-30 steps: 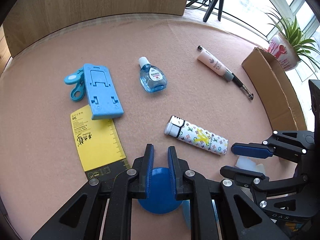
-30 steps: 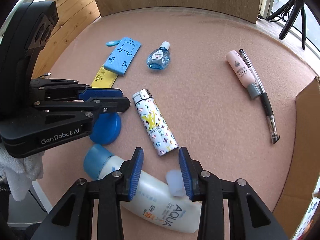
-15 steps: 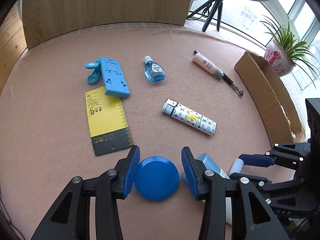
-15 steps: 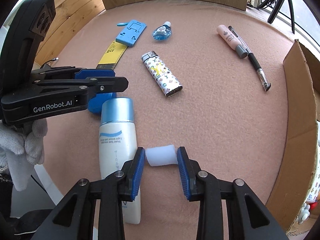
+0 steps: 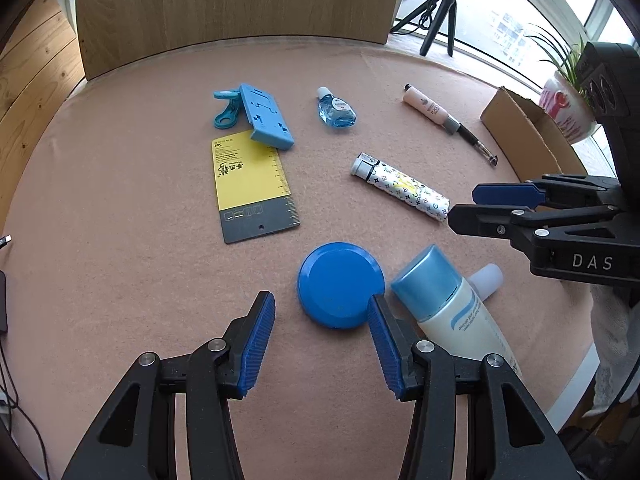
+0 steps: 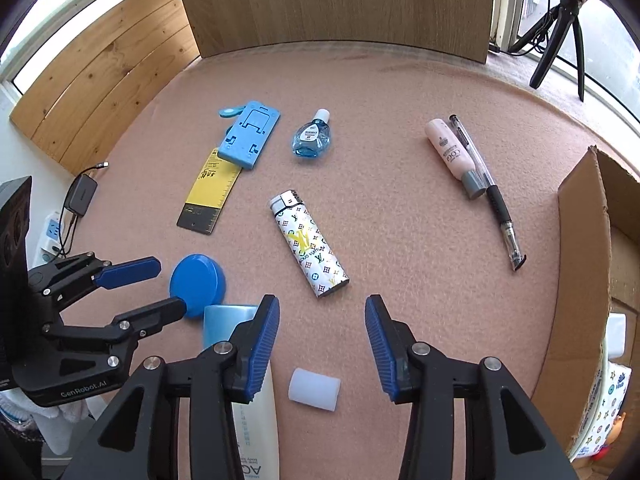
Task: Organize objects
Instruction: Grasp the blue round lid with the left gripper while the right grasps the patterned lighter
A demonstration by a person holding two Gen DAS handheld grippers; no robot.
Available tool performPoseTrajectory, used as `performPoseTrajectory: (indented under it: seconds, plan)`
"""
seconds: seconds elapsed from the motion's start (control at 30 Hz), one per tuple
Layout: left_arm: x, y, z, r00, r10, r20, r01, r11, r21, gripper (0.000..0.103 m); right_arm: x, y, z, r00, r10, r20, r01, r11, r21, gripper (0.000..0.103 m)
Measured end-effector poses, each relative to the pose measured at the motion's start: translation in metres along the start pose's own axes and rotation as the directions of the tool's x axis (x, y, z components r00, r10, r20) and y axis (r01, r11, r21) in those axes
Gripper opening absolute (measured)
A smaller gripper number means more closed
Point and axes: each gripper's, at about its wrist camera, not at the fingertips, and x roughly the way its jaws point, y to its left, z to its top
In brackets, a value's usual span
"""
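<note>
Step looks like a release; back both tools straight off so nothing rolls. Right hand-held gripper (image 6: 322,340) jaws opening, the white cap (image 6: 314,390) lies loose between them, untouched. Left hand-held gripper (image 5: 322,344) half apart, empty; blue lid (image 5: 340,284) just beyond at lower centre. Box (image 6: 580,264) far right.

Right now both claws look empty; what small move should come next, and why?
Probably bring the right claw down around the white cap. Its jaws are opening, the cap lies loose on the mat just below them, and the cardboard box stands close on that side.
</note>
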Motion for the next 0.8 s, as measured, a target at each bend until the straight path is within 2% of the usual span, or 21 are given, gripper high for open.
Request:
performPoseTrajectory:
  seconds: [0.23, 0.37, 0.8]
  plan:
    - [0.006, -0.006, 0.002, 1.000, -0.020, 0.004, 0.020, 1.000, 0.013, 0.052, 0.017, 0.008, 0.012, 0.999, -0.035, -0.020, 0.034, 0.999, -0.040, 0.042]
    - [0.010, -0.012, 0.003, 1.000, -0.007, -0.001, 0.007, 0.999, 0.040, 0.053, 0.026, 0.012, 0.019, 0.998, -0.051, -0.032, 0.049, 0.997, -0.060, 0.042]
    - [0.017, -0.012, 0.010, 1.000, 0.009, 0.012, -0.009, 0.999, 0.039, 0.054, 0.043, 0.025, 0.033, 0.995, -0.096, -0.041, 0.091, 0.989, -0.114, 0.042]
